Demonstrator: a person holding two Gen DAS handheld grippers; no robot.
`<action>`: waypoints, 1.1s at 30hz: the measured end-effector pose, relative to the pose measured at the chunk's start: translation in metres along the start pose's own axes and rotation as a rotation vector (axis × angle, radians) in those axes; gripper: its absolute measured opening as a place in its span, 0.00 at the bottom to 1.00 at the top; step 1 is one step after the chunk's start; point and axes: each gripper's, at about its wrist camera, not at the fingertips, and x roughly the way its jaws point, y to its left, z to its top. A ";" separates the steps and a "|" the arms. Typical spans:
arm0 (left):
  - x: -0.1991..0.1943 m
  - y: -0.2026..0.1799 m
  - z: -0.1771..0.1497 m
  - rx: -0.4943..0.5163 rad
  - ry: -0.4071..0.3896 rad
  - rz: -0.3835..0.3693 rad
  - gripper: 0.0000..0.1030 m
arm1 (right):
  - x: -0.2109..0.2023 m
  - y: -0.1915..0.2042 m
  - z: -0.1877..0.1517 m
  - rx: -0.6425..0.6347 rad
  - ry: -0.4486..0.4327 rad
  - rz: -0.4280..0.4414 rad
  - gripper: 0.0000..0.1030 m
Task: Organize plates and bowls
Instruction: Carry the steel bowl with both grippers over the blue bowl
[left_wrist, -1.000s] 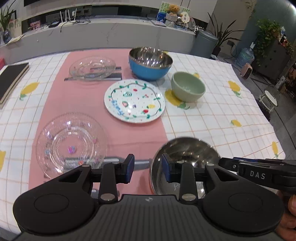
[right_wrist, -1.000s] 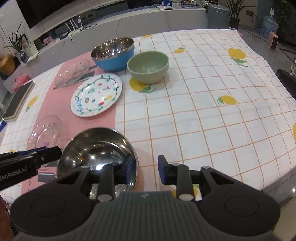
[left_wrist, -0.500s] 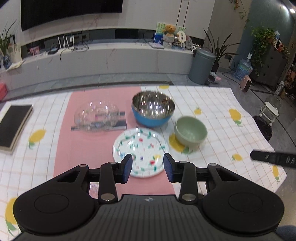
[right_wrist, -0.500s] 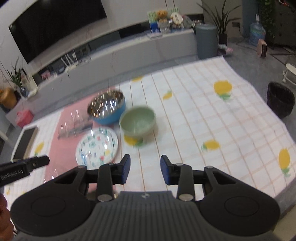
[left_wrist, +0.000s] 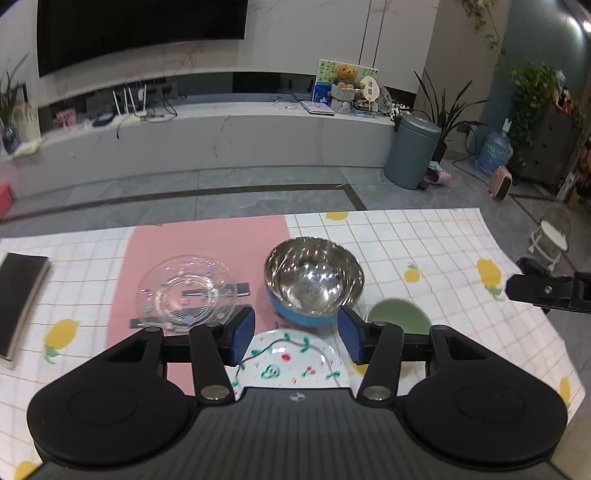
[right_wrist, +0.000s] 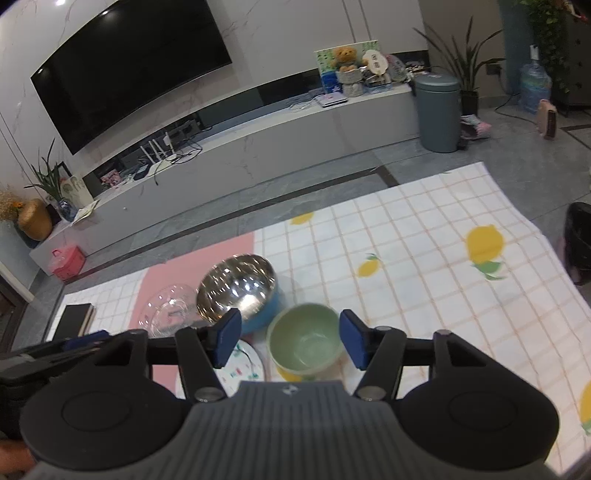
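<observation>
My left gripper (left_wrist: 295, 338) hovers above the table with its jaws opening and nothing between them. Below it lie a white painted plate (left_wrist: 291, 365), a blue bowl with a steel inside (left_wrist: 314, 280), a clear glass plate (left_wrist: 186, 291) and a green bowl (left_wrist: 399, 317). My right gripper (right_wrist: 290, 339) also hangs in the air, jaws opening and empty, over the green bowl (right_wrist: 304, 339). The blue steel-lined bowl (right_wrist: 238, 290), glass plate (right_wrist: 168, 308) and painted plate (right_wrist: 240, 365) show to its left. The steel bowl seen earlier is out of view.
A checked tablecloth with lemons (left_wrist: 443, 258) and a pink runner (left_wrist: 207, 240) cover the table. A black book (left_wrist: 18, 288) lies at the left edge. Beyond the table's far edge are grey floor, a low TV bench and a grey bin (left_wrist: 412, 151).
Both grippers let go of the steel bowl's rim, rose and pulled back from it, and their jaws spread wider. The steel bowl and the near glass plate dropped out of view.
</observation>
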 end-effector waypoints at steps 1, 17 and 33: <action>0.004 0.003 0.002 -0.015 -0.003 -0.006 0.62 | 0.005 0.004 0.004 -0.008 0.001 0.001 0.65; 0.084 0.041 0.020 -0.077 0.109 0.022 0.52 | 0.108 0.026 0.041 -0.021 0.120 0.019 0.97; 0.139 0.050 0.026 -0.099 0.193 0.002 0.54 | 0.198 0.031 0.039 -0.128 0.193 -0.073 0.97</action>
